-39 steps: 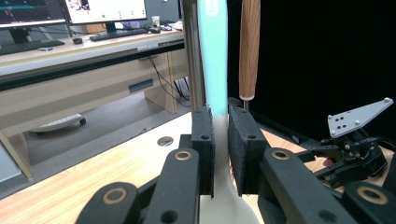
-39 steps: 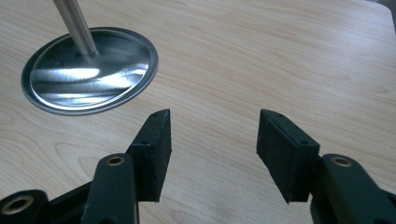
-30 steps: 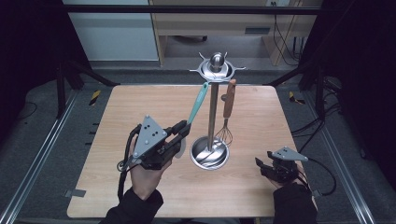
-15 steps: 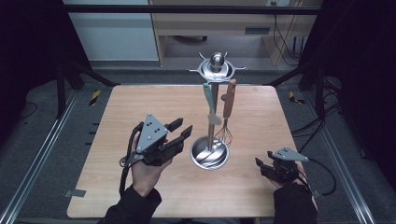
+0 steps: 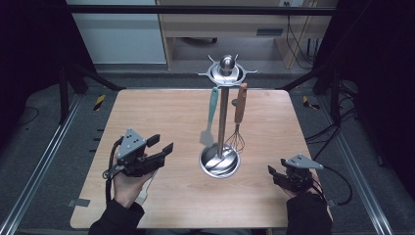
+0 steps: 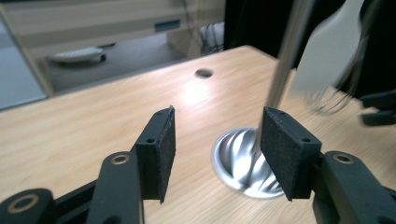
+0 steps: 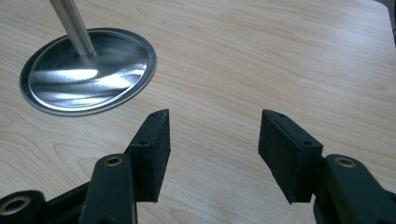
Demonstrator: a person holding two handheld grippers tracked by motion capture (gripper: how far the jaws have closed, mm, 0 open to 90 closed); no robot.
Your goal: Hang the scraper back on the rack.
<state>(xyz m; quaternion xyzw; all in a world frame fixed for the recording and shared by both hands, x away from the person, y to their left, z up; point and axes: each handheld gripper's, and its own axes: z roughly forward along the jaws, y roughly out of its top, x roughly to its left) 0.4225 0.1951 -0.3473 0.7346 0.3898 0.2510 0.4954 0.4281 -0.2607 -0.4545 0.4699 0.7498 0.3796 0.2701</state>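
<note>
A steel utensil stand [image 5: 219, 161] with a round base and a tall pole stands mid-table. From its top ring hang a teal-handled spatula [image 5: 212, 105], left of the pole, and a wooden-handled whisk [image 5: 240, 105], right of it. My left gripper [image 5: 163, 143] is left of the base; its jaws have just been opening and nothing is between them. In the left gripper view the pads [image 6: 162, 144] frame the base [image 6: 238, 163], with the spatula's pale blade [image 6: 327, 51] blurred behind. My right gripper [image 5: 272, 175] rests open at the front right, apart from the base [image 7: 88, 74].
The wooden table [image 5: 161, 105] has a small round hole [image 6: 203, 73] behind the stand. Metal rails [image 5: 44, 161] run along both sides over dark floor. A pale desk [image 5: 220, 24] stands beyond the far edge. Bare wood lies between the two grippers.
My left gripper let go of the spatula, opened, and drew back left and down. The spatula swung from a slant to hanging straight beside the pole. The right gripper stayed still.
</note>
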